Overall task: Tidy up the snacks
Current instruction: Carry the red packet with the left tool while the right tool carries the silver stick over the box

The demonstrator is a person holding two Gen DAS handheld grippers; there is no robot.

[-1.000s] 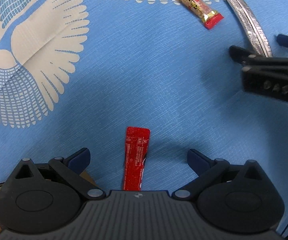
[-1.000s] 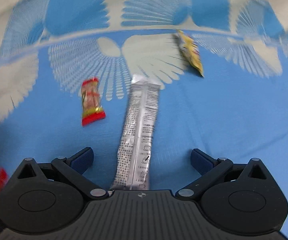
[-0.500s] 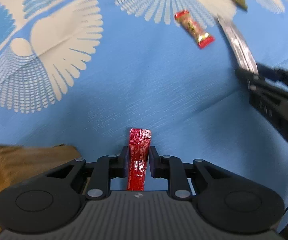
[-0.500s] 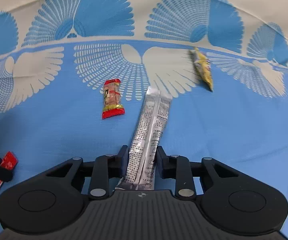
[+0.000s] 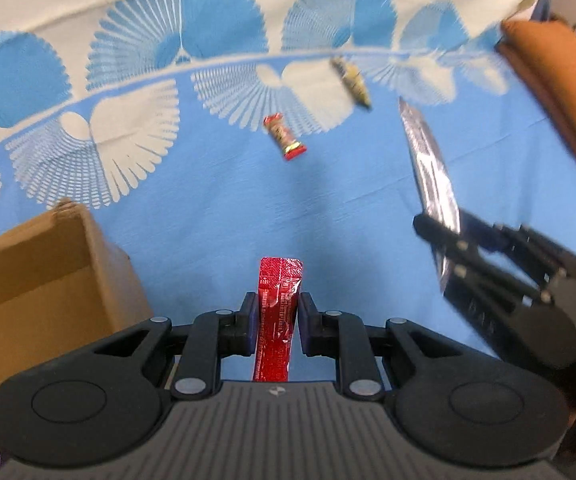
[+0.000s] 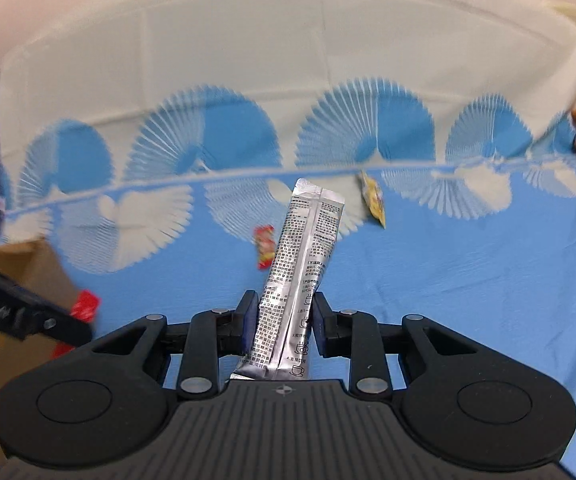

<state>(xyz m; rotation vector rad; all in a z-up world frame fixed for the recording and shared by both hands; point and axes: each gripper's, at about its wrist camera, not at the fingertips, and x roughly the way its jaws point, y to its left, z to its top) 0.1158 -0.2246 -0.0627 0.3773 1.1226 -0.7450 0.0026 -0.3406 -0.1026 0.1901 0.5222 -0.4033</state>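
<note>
In my left tool (image 5: pixel 275 316) I held the red sachet (image 5: pixel 278 312), the jaws closed narrow on its lower half, and in my right tool (image 6: pixel 280 322) the long silver stick pack (image 6: pixel 301 280), also pinched near its lower end. Both packs seemed to me very light, thin and soft, with smooth foil that could slip, so I judged a grip across the flat faces near one end was best, not too hard. The silver one was long and printed with small black text; it stood out stiffly toward 12 o'clock. On the blue cloth (image 5: pixel 192 216) lay a small red candy (image 5: pixel 284 138) at 12 o'clock and a yellow packet (image 5: pixel 351 80) at 1 o'clock. A cardboard box (image 5: pixel 44 280) stood at 9 o'clock.
</note>
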